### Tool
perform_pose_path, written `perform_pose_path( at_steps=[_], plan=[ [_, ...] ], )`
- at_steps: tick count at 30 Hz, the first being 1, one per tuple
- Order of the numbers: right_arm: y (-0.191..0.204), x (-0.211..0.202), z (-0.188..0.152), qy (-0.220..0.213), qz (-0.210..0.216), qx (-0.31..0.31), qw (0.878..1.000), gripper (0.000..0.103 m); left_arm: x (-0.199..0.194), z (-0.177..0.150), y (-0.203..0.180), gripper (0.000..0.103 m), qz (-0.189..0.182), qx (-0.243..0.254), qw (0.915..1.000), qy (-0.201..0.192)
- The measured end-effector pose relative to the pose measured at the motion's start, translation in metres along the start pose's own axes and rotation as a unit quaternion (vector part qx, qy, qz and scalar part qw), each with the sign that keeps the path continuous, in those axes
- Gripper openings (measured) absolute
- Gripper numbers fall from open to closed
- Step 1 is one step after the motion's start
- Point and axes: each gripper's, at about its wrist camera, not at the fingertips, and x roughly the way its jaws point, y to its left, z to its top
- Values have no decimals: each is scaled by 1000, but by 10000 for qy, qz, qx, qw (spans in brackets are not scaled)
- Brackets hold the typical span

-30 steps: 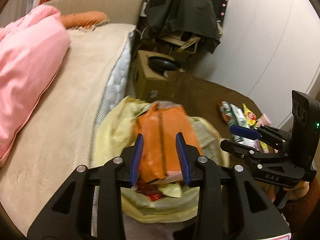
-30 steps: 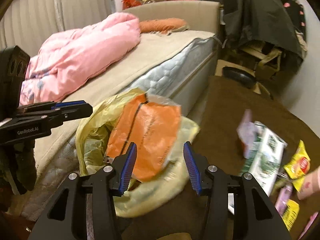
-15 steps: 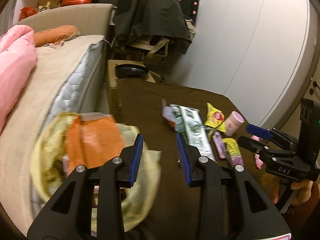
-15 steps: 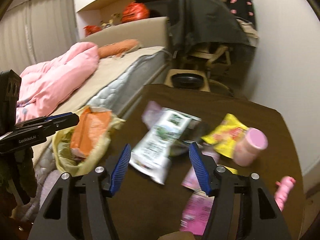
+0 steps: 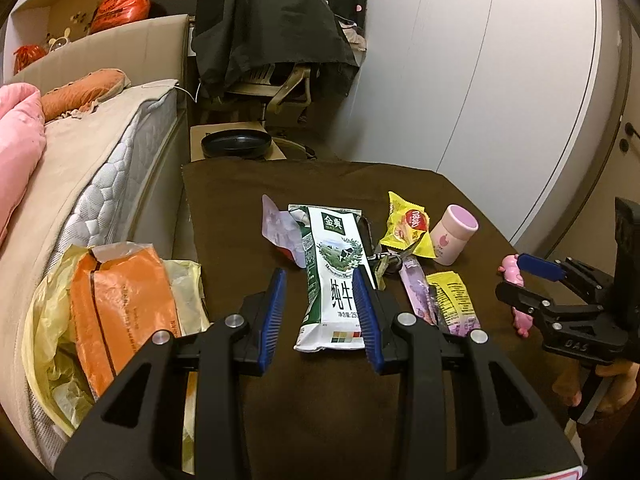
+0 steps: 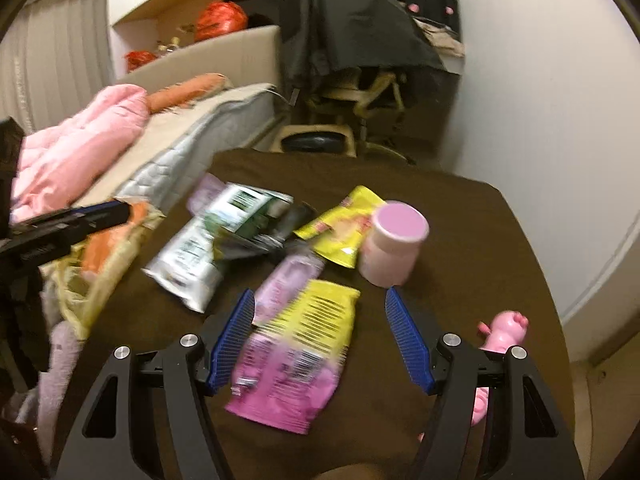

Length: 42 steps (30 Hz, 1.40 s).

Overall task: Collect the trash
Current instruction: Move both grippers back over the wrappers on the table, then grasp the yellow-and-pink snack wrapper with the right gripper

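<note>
Already bagged: orange wrapper point(image 5: 120, 308) inside yellow trash bag point(image 5: 44, 320) beside surface point(image 5: 320, 400). Left to gather: milk carton point(image 5: 334, 280), yellow-pink packet point(image 6: 304, 352), pink bottle point(image 6: 394, 248). Left tongs point(image 5: 320, 316) half-open, empty; right tongs point(image 6: 320, 344) just widening, gripping nothing, above packet.

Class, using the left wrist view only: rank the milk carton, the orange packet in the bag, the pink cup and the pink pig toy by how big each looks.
1. Orange packet, though it lies nearer the camera.
2. Milk carton, close behind; their true order is unsure.
3. Pink cup.
4. Pink pig toy, partly hidden by the right gripper, so this place is unsure.
</note>
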Motion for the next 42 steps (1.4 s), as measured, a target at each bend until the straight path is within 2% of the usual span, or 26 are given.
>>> perform_pose_path(
  at_steps=[2,11,14,20,22,23,25,27,37,42],
  plan=[
    [-3,11,-6,162,-50,27,9999,64,5,-1,1,33,12,-8,10000,46],
    [-3,36,-22,631,326,442,9965,64,30,-1,10,33,-68,-58,9996,262],
    [3,41,-24,649,179,299,9973,64,36,0,13,33,-82,-73,9995,300],
    [5,47,-23,624,193,261,9975,49,43,-1,18,33,-96,-108,9992,381],
    [4,48,-21,610,259,300,9973,34,44,0,19,33,-91,-107,9991,395],
    [3,47,-20,588,302,337,9972,30,45,0,18,33,-87,-103,9991,399],
    [2,45,-18,550,334,377,9972,17,45,1,18,33,-70,-88,9991,414],
    [1,43,-16,500,315,353,9976,12,45,2,17,33,-55,-73,9991,417],
    [-12,17,-8,257,168,352,9989,9,43,16,8,33,-179,114,9994,286],
    [-20,12,-9,207,173,463,9986,9,51,26,31,33,-188,-110,9994,284]
  ],
)
